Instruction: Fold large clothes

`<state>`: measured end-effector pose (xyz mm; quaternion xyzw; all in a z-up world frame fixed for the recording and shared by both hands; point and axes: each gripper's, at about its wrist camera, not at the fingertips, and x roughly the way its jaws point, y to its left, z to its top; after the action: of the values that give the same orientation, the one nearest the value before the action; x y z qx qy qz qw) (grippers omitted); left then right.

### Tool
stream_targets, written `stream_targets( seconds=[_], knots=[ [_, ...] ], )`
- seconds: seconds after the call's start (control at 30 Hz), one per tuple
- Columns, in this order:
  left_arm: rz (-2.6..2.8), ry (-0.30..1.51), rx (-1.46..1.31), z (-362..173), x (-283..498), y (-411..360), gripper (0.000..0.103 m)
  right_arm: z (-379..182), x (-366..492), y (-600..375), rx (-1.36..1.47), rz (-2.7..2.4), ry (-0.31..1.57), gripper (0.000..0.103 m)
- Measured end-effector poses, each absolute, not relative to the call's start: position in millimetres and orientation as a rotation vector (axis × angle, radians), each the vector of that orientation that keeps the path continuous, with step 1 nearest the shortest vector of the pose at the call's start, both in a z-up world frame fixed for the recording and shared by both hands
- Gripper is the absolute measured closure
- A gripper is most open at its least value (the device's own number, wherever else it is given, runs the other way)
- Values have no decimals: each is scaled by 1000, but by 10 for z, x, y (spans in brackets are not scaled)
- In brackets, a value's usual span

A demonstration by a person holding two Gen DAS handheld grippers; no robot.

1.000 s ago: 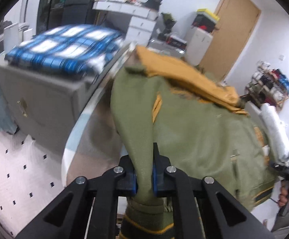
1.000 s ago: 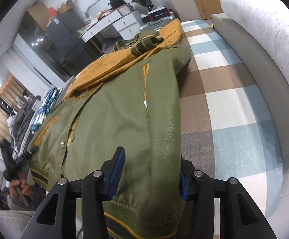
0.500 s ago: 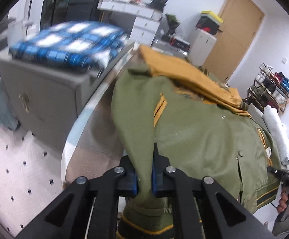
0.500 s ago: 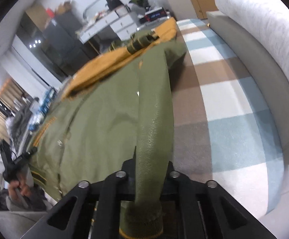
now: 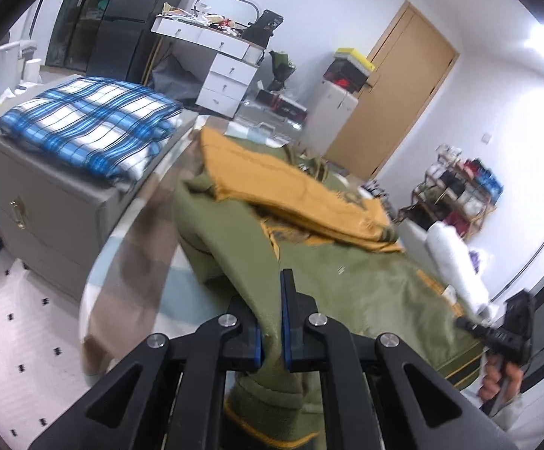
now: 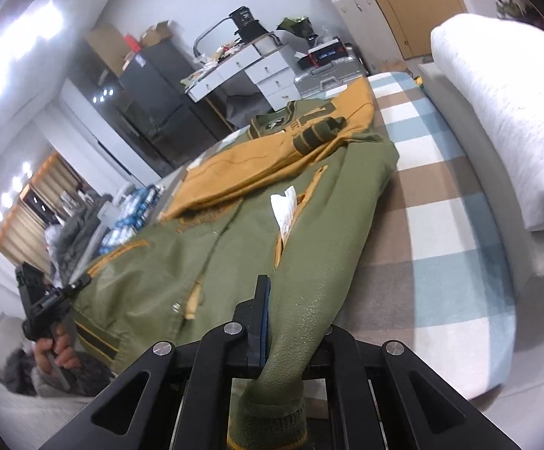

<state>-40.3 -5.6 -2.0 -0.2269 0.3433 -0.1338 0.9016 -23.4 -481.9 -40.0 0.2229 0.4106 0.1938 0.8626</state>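
An olive-green jacket (image 5: 365, 292) with a mustard-yellow part (image 5: 294, 195) folded over its far end lies on a checked bed. It also shows in the right wrist view (image 6: 234, 247), with the yellow part (image 6: 272, 157) at the far end. My left gripper (image 5: 270, 322) is shut on one green sleeve near its ribbed cuff (image 5: 272, 408). My right gripper (image 6: 290, 322) is shut on the other green sleeve, whose cuff (image 6: 268, 420) hangs below the fingers. Each gripper shows at the far edge of the other's view, the right (image 5: 504, 333) and the left (image 6: 43, 307).
A grey nightstand (image 5: 43, 202) carries a folded blue plaid cloth (image 5: 88, 123) left of the bed. A white pillow (image 6: 508, 105) lies on the checked blanket (image 6: 451, 225). A white desk (image 5: 215, 56), a dark cabinet (image 6: 152, 97) and a wooden door (image 5: 395, 86) stand at the back.
The right gripper closed on the sleeve; it was open a second ago. Both grippers have lifted their sleeves a little and both views have shifted.
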Motion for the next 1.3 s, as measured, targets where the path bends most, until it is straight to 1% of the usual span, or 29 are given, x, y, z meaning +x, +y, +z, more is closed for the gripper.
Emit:
stream_targets(
  seconds=[0.1, 0.3, 0.43, 0.53, 0.63, 0.77, 0.87, 0.97, 1.0, 1.03, 1.07, 1.1, 1.13, 1.17, 1.2, 1.3],
  knots=[
    [-320, 681, -501, 136, -194, -112, 101, -347, -146, -4849, 565, 434, 845, 96],
    [-404, 636, -478, 446, 327, -319, 101, -104, 188, -4782, 661, 469, 790, 96],
    [-409, 607, -465, 559, 805, -310, 101, 105, 594, -4767, 702, 440, 742, 96],
    [-381, 593, -495, 545, 1165, -146, 101, 212, 991, -4851, 715, 358, 699, 96],
    [-309, 581, -513, 468, 1490, 43, 101, 238, 1429, -4982, 714, 220, 676, 96],
    [-168, 605, -496, 212, 1909, 276, 100, 141, 1987, -5068, 663, 79, 678, 96],
    [-110, 671, -442, -91, 2166, 205, 99, -47, 2335, -5001, 591, 3, 731, 93],
    [-73, 729, -377, -328, 2292, 78, 94, -270, 2601, -4919, 543, -39, 826, 90],
    [-66, 751, -371, -334, 2300, 72, 89, -304, 2626, -4878, 519, -36, 846, 88],
    [-74, 772, -372, -359, 2263, 55, 86, -314, 2605, -4858, 501, -24, 848, 80],
    [-91, 775, -374, -346, 2180, 56, 77, -301, 2533, -4838, 479, -5, 838, 66],
    [-94, 760, -372, -275, 2092, 87, 60, -277, 2427, -4828, 451, 0, 821, 55],
    [-87, 733, -357, -224, 1965, 92, 48, -270, 2343, -4837, 427, -3, 806, 39],
    [-77, 707, -342, -158, 1877, 99, 25, -251, 2263, -4858, 399, -25, 784, 32],
    [-57, 671, -319, -86, 1746, 109, 21, -224, 2131, -4890, 362, -59, 761, 32],
    [-50, 650, -263, 7, 1421, 98, 21, -293, 1902, -5002, 350, -74, 803, 31]
  ],
)
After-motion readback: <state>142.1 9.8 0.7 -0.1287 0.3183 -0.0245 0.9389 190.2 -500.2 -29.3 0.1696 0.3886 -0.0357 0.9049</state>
